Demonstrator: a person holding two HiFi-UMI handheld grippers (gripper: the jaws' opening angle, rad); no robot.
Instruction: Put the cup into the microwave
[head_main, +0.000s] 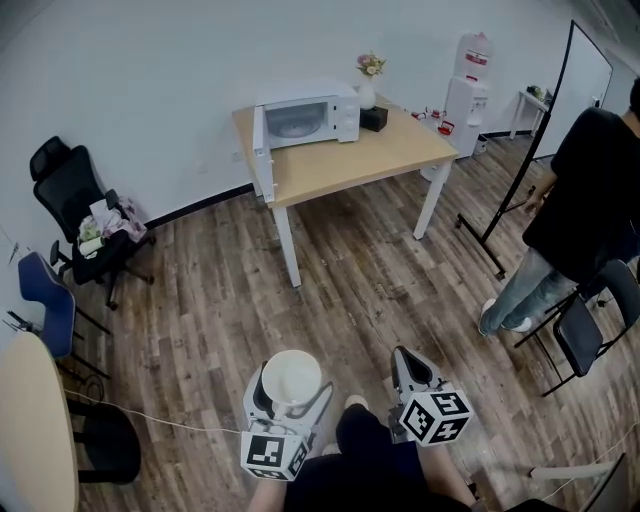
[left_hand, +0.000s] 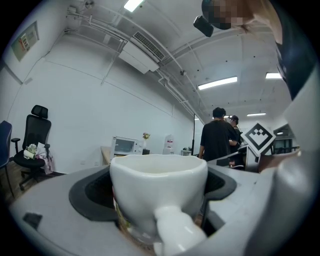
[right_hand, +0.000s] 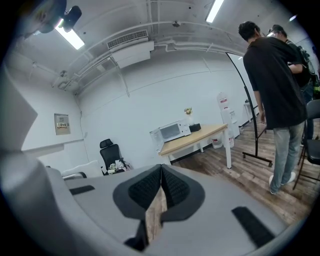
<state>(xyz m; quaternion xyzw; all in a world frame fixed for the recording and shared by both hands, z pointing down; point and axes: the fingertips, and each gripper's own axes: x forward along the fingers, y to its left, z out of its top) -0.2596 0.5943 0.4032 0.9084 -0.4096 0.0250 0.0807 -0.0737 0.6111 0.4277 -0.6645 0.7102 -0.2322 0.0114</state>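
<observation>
My left gripper (head_main: 291, 388) is shut on a white cup (head_main: 291, 381), held upright low in the head view over the wood floor. In the left gripper view the cup (left_hand: 158, 190) fills the space between the jaws, its handle toward the camera. My right gripper (head_main: 408, 366) is beside it on the right, shut with nothing in it; its black pads (right_hand: 161, 189) meet. The white microwave (head_main: 308, 116) stands far ahead on the left end of a wooden table (head_main: 350, 160), its door swung open to the left. The microwave (right_hand: 171, 131) also shows small in the right gripper view.
A black box (head_main: 374, 118) and a flower vase (head_main: 368, 93) stand right of the microwave. A person (head_main: 575, 220) in black stands at right beside a black chair (head_main: 592, 325). A black office chair (head_main: 82, 222) with clutter and a blue chair (head_main: 45, 300) are at left. A cable crosses the floor.
</observation>
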